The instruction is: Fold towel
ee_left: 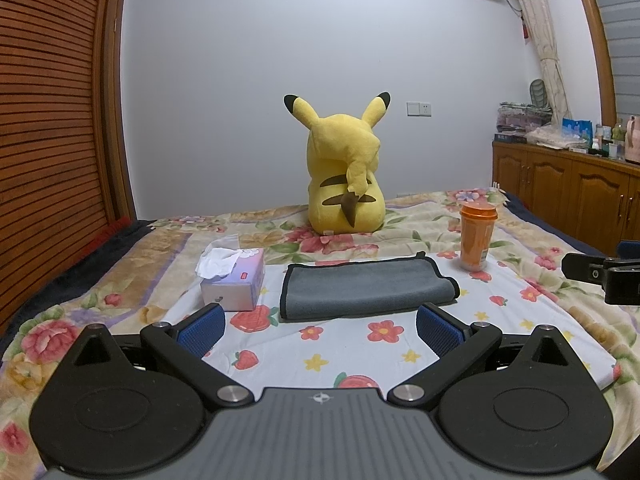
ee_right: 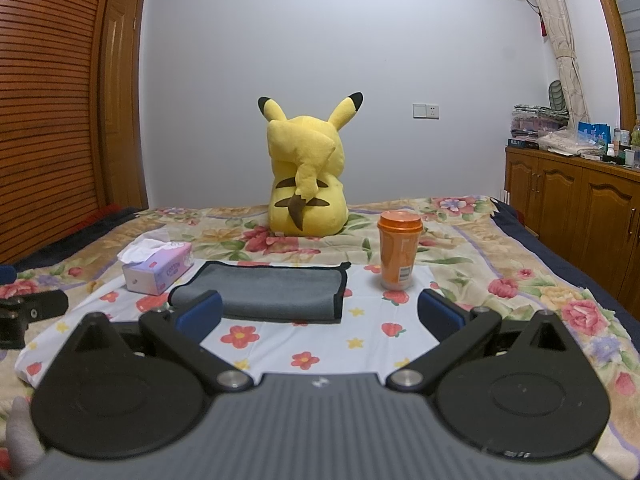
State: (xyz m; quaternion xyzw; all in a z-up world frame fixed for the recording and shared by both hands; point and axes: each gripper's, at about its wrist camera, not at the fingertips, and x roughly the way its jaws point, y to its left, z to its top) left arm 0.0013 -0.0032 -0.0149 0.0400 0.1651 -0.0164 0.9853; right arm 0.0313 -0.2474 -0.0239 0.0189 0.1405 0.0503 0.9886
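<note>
A grey towel (ee_left: 366, 289) with a black hem lies folded flat on the white flowered cloth (ee_left: 360, 344) on the bed; it also shows in the right wrist view (ee_right: 272, 294). My left gripper (ee_left: 320, 326) is open and empty, just short of the towel's near edge and above the cloth. My right gripper (ee_right: 320, 316) is open and empty, held back from the towel, which lies ahead and to its left. The right gripper's body shows at the right edge of the left wrist view (ee_left: 604, 276).
A tissue box (ee_left: 236, 280) stands left of the towel and an orange cup (ee_left: 476, 238) right of it. A yellow plush toy (ee_left: 344, 184) sits behind. A wooden wardrobe (ee_left: 52, 140) is on the left, a wooden cabinet (ee_left: 568, 188) on the right.
</note>
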